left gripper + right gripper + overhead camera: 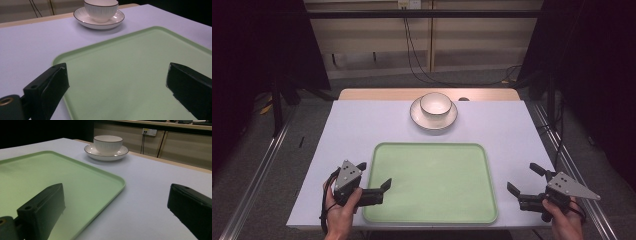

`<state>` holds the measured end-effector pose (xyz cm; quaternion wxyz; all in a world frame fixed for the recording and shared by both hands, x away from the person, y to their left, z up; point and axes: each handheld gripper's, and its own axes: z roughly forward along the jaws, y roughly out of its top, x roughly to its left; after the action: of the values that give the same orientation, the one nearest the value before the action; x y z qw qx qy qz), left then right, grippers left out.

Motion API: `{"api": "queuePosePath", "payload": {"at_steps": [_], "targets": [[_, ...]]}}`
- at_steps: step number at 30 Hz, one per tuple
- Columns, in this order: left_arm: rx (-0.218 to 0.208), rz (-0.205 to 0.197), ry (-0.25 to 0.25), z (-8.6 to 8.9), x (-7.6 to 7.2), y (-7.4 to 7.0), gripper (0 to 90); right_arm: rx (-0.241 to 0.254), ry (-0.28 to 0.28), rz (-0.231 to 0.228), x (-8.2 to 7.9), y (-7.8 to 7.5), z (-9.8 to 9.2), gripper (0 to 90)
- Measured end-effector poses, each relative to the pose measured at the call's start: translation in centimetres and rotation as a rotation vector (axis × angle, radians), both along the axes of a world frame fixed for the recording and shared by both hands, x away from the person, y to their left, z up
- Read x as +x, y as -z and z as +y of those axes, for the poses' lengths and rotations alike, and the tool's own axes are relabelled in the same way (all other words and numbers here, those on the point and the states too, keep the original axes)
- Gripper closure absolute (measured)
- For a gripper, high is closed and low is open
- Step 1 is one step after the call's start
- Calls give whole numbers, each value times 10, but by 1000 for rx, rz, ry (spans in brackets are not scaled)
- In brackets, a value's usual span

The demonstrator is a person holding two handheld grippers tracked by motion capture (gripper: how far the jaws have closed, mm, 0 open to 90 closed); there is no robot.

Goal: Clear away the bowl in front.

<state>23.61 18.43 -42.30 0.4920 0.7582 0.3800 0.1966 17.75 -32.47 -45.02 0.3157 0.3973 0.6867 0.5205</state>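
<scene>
A pale green tray point(430, 182) lies empty on the near half of the white table point(362, 125). Behind it, at the far middle, a white ribbed bowl point(435, 104) stands on a white saucer point(433, 121). My left gripper point(374, 174) is open at the tray's near left corner, its jaws straddling the rim with nothing between them. To the right of the tray, my right gripper point(522, 177) hovers open over bare table. In the left gripper view, the left gripper point(116, 72) faces the tray point(140, 50) and the bowl point(101, 8). In the right gripper view, the right gripper point(116, 188) faces the tray point(50, 170) and the bowl point(108, 143).
A wooden strip point(382, 94) runs along the table's far edge. Metal rails point(257, 175) flank the table on both sides. Black cables point(422, 70) trail over the floor behind, before low cabinets. Bare table surrounds the tray and the saucer.
</scene>
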Motion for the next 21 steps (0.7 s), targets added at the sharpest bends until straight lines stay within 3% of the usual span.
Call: {"api": "queuePosePath", "payload": {"at_steps": [11, 14, 21], "targets": [[9, 2, 34, -12, 17, -4, 34, 4, -10, 1, 0, 1, 1, 7], [-9, 13, 47, -15, 23, -6, 35, 6, -14, -3, 0, 1, 2, 7], [22, -7, 82, -26, 36, -10, 35, 12, -24, 8, 1, 1, 3, 7]]}}
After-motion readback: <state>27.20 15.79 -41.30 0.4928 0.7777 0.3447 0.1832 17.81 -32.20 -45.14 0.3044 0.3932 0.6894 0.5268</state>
